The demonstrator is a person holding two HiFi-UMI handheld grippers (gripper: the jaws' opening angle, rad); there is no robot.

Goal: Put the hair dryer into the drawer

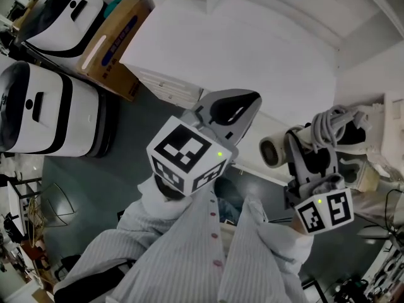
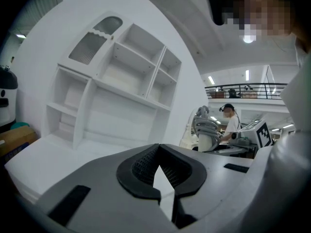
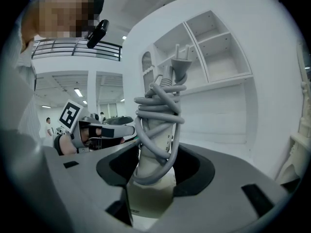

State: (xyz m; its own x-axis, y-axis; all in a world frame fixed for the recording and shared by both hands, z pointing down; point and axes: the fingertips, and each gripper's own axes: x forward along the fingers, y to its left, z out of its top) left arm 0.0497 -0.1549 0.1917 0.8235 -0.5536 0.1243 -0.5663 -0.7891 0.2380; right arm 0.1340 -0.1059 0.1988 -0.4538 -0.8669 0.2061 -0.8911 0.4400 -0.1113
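Observation:
The white hair dryer [image 1: 291, 145] has its grey cord [image 1: 332, 124] wound round the handle, and its nozzle points left. My right gripper [image 1: 312, 149] is shut on that handle, held in the air near the white cabinet's right end. In the right gripper view the handle and cord [image 3: 156, 125] stand upright between the jaws of my right gripper [image 3: 155, 165]. My left gripper [image 1: 243, 106] is shut with nothing in it, just left of the dryer [image 2: 206, 130]. Its tips [image 2: 158, 152] meet, pointing at the white shelf unit [image 2: 121, 86]. No open drawer shows.
A white cabinet top [image 1: 252, 49] fills the upper middle, with panelled fronts [image 1: 169, 84] under its near edge. Two white and black machines [image 1: 44, 109] and a cardboard box [image 1: 113, 43] stand on the floor at the left. A white stand [image 1: 385, 137] is at the right.

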